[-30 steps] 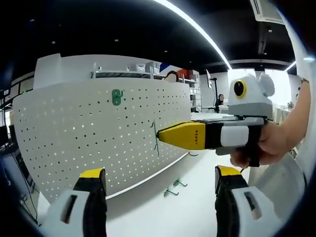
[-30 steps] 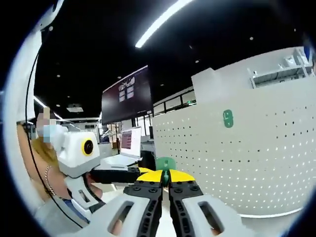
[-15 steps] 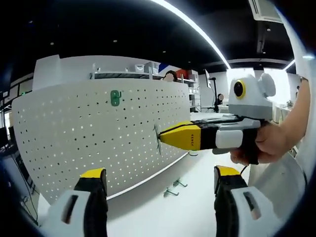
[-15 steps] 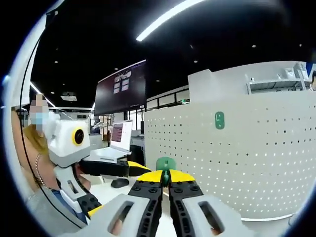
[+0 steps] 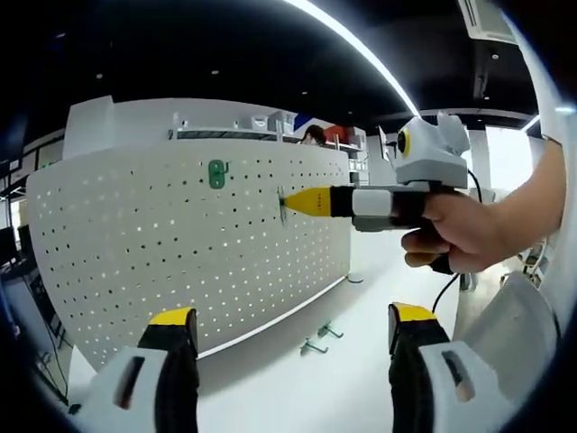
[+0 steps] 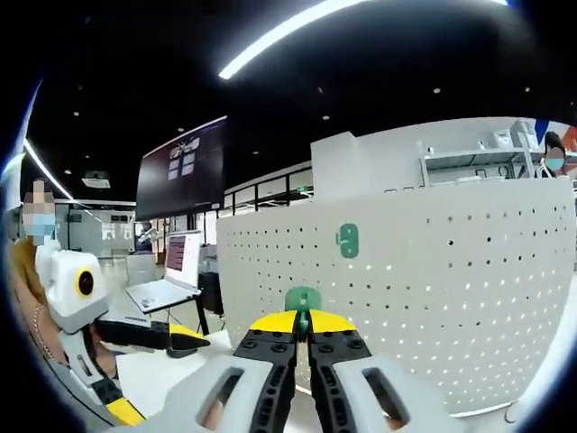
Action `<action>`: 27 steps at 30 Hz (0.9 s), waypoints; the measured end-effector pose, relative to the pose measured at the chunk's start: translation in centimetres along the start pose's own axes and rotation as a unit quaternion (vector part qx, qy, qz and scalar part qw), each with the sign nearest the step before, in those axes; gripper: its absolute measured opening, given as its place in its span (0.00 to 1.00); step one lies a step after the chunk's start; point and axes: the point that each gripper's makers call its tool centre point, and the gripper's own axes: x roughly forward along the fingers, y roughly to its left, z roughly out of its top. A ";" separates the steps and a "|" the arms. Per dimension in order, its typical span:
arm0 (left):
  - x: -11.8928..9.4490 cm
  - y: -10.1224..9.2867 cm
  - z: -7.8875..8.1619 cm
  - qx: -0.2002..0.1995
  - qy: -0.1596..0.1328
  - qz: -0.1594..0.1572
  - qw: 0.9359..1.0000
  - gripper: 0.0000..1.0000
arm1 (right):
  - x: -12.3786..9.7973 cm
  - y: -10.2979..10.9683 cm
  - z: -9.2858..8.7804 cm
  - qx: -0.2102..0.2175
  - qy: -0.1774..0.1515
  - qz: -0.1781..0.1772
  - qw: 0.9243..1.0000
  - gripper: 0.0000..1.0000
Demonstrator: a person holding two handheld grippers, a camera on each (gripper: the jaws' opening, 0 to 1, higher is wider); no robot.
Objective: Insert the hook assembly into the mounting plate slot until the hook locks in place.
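Note:
A white pegboard (image 5: 180,253) stands upright on the table, and one green hook (image 5: 215,173) hangs on it near the top. In the left gripper view, my right gripper (image 5: 287,200) comes in from the right in a person's hand, its yellow tips at the board's face. It is shut on a second green hook (image 6: 303,299), seen between its jaws in the right gripper view in front of the pegboard (image 6: 451,271) and below the hung hook (image 6: 347,241). My left gripper (image 5: 293,338) stands open with nothing in it, low before the board.
Loose green hooks (image 5: 315,343) lie on the white table (image 5: 361,388) at the foot of the board. In the right gripper view, an open laptop (image 6: 167,281) and a dark wall screen (image 6: 185,171) are at the left, beyond one of the left gripper's fingers (image 6: 180,334).
The right gripper with its hook has risen and moved in closer to the pegboard's face. The right gripper view has swung, so the board looms larger. The left gripper has barely moved.

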 end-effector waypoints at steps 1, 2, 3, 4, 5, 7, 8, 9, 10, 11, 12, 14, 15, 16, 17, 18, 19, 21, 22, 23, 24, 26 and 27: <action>0.0 0.1 -0.1 0.000 0.000 0.001 1.000 0.89 | 0.2 -0.5 0.3 -0.003 -0.002 -0.006 1.000 0.01; -0.1 0.1 -0.1 0.000 0.000 0.002 1.000 0.89 | 0.4 -0.7 0.4 -0.003 -0.003 -0.010 1.000 0.01; -0.1 0.1 -0.1 0.000 0.000 0.002 1.000 0.89 | 0.5 -1.1 0.5 -0.006 -0.003 -0.015 1.000 0.01; -0.1 0.1 -0.1 -0.002 0.000 0.002 1.000 0.88 | 0.7 -1.5 0.7 -0.009 -0.004 -0.021 1.000 0.01; -0.1 0.1 -0.2 -0.004 0.001 0.002 1.000 0.87 | 0.9 -1.7 0.9 -0.009 -0.004 -0.024 1.000 0.01; -0.2 0.1 -0.3 -0.008 0.003 0.001 1.000 0.85 | 1.1 -2.5 1.4 -0.024 -0.006 -0.042 0.999 0.01; -0.2 0.1 -0.3 -0.009 0.002 0.001 1.000 0.84 | 1.2 -2.5 1.7 -0.018 -0.008 -0.042 0.999 0.01; -0.2 0.2 -0.2 -0.009 0.001 0.002 1.000 0.84 | 1.3 -2.7 1.9 -0.018 -0.009 -0.046 0.999 0.01; -0.2 0.2 -0.2 -0.008 -0.001 0.002 1.000 0.83 | 1.4 -3.0 2.0 -0.025 -0.008 -0.054 0.998 0.01; -0.2 0.2 -0.2 -0.010 0.001 0.002 1.000 0.83 | 1.5 -3.2 2.1 -0.024 -0.008 -0.056 0.998 0.01; -0.2 0.1 -0.3 -0.011 0.003 0.001 1.000 0.83 | 1.7 -3.3 2.3 -0.023 -0.009 -0.059 0.998 0.01; -0.2 0.1 -0.4 -0.008 0.003 0.001 1.000 0.83 | 1.9 -3.8 2.3 -0.026 -0.006 -0.069 0.997 0.01; -0.2 0.1 -0.4 -0.007 0.003 0.000 1.000 0.83 | 1.9 -4.0 2.4 -0.022 -0.008 -0.070 0.997 0.01; -0.2 0.1 -0.3 -0.008 0.002 0.000 1.000 0.83 | 2.1 -4.1 2.4 -0.025 -0.008 -0.075 0.997 0.01; -0.2 0.1 -0.3 -0.008 0.002 0.001 1.000 0.84 | 2.2 -4.2 2.5 -0.025 -0.008 -0.075 0.997 0.01; -0.2 0.1 -0.3 -0.008 0.002 0.001 1.000 0.84 | 2.3 -4.4 2.6 -0.023 -0.009 -0.076 0.997 0.01; -0.2 0.1 -0.4 -0.008 0.002 0.000 1.000 0.84 | 2.5 -4.5 2.8 -0.027 -0.011 -0.079 0.996 0.01; -0.2 0.1 -0.4 -0.008 0.002 0.000 1.000 0.84 | 2.8 -4.7 3.0 -0.027 -0.013 -0.081 0.996 0.01; -0.2 0.1 -0.4 -0.007 0.003 0.000 1.000 0.84 | 2.9 -4.9 3.2 -0.032 -0.015 -0.085 0.996 0.01; -0.2 0.1 -0.5 -0.006 0.004 0.000 1.000 0.84 | 3.1 -5.1 3.5 -0.036 -0.017 -0.089 0.995 0.01; -0.3 0.1 -0.5 -0.005 0.005 0.000 1.000 0.83 | 3.1 -5.1 3.6 -0.033 -0.018 -0.087 0.995 0.01; -0.3 0.0 -0.5 -0.005 0.006 0.000 1.000 0.83 | 3.4 -5.2 3.8 -0.044 -0.018 -0.091 0.995 0.01; -0.4 0.0 -0.6 -0.005 0.006 0.000 1.000 0.83 | 3.5 -5.2 3.9 -0.046 -0.019 -0.090 0.995 0.01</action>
